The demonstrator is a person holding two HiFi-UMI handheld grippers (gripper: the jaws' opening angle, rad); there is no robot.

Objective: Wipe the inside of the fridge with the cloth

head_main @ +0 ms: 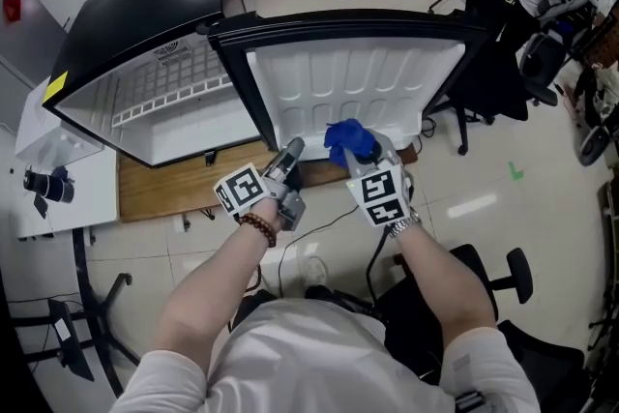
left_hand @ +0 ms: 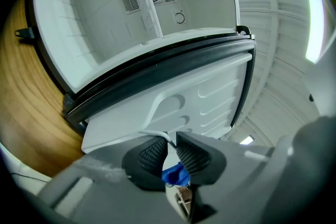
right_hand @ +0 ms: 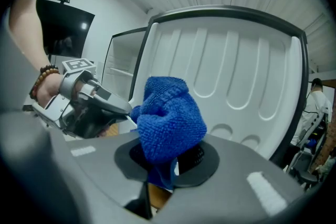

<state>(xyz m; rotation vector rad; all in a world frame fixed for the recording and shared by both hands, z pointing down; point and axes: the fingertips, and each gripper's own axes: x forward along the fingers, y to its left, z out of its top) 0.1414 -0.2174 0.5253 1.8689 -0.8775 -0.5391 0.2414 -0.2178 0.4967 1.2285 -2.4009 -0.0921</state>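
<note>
The blue cloth [right_hand: 170, 118] is bunched up and pinched tight between the jaws of the right gripper [right_hand: 172, 159]. It sticks out past them, close in front of the open white fridge door [head_main: 358, 87]. The left gripper [left_hand: 171, 150] has its jaws squeezed on the door's near edge

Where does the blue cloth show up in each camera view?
Head view: blue cloth at centre, against the white door liner.
Left gripper view: small patch, bottom centre, beyond the jaws.
Right gripper view: centre, clamped in its jaws.
Shared landmark: the white door liner.
</note>
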